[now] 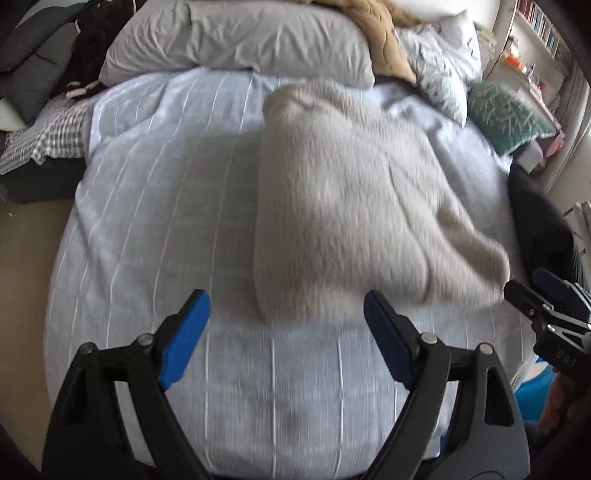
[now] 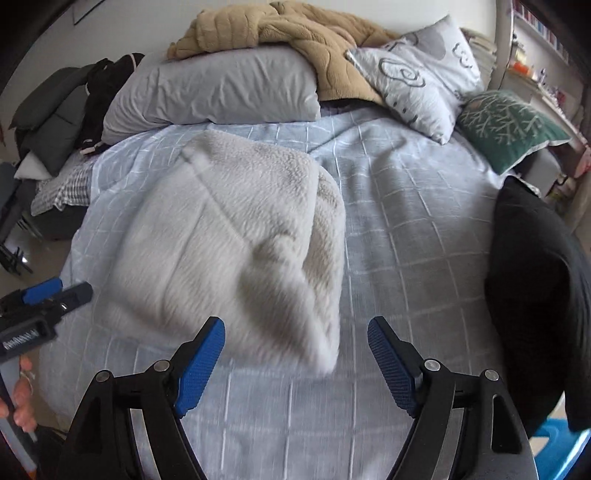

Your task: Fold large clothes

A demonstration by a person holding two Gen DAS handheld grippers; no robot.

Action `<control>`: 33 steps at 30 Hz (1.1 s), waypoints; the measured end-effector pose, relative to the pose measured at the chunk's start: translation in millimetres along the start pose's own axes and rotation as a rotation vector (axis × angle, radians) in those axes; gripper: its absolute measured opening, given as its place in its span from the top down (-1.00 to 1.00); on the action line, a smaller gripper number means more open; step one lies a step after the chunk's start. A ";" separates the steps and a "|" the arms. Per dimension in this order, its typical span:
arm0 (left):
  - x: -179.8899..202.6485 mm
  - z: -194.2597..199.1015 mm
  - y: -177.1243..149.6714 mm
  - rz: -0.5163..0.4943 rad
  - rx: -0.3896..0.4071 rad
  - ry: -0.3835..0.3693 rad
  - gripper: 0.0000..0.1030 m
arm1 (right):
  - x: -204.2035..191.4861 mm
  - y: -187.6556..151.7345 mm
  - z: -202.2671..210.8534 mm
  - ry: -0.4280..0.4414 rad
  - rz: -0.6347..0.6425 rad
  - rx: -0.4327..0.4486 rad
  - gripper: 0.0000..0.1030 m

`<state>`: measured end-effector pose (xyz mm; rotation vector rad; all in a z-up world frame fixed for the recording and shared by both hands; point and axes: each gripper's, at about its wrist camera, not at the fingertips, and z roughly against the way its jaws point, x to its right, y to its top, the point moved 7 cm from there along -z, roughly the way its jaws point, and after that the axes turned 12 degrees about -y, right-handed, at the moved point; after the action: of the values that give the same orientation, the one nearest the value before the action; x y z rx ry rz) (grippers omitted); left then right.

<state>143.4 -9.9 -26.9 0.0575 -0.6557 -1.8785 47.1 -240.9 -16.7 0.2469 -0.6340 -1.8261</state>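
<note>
Fleece fills the middle of both wrist views: a cream fleece garment lies folded into a thick, roughly square bundle on the pale blue checked bedspread, nearer the foot of the bed than the pillows. At the far left, a dark padded jacket and other dark clothes are heaped beside the bed, and a checked cloth hangs over its left edge. The left gripper is held above bare bedspread just short of the bundle's near edge, its jaws spread wide with nothing between them. The right gripper is held over the bundle's near right corner, jaws likewise released and empty; no pad is seen touching the fleece. The fold of this garment is judged finished or nearly so, with both tools let go. The next move is judged to call either for a final tidy of the loose near corner or for a fresh garment; a black garment lies at the bed's right edge, within reach. A grey pillow, a tan blanket and a green cushion sit at the head. No container with contents can be made out; only a blue object at lower right, unidentifiable.
</note>
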 end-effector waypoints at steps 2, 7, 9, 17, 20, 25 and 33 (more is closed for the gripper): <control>4.2 -0.7 -11.2 0.008 -0.022 0.004 -0.69 | 3.7 -11.7 6.0 -0.020 -0.009 0.004 -0.59; 9.2 5.7 -28.1 0.000 -0.004 0.060 -0.88 | -4.5 -39.2 14.2 -0.056 -0.018 -0.005 -0.64; 8.9 7.6 -30.9 -0.006 0.003 0.085 -0.92 | -8.1 -47.7 16.3 -0.066 -0.012 -0.007 -0.68; 4.3 9.6 -44.2 -0.001 -0.008 0.137 -0.93 | -14.8 -57.5 17.0 -0.084 -0.001 -0.024 -0.75; 5.0 9.0 -47.9 -0.007 -0.010 0.133 -0.93 | -13.5 -56.3 21.0 -0.087 -0.015 -0.005 -0.85; 3.7 10.8 -47.7 -0.007 0.003 0.149 -0.93 | -16.4 -56.1 25.1 -0.076 -0.005 0.013 -0.85; 8.9 12.6 -47.2 -0.020 0.012 0.141 -0.93 | -16.0 -56.8 22.4 -0.073 -0.008 0.003 -0.85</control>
<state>95.5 -0.4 -35.8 0.2036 -0.5712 -1.8705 -4.0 -206.6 -30.7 0.1854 -0.6871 -1.8490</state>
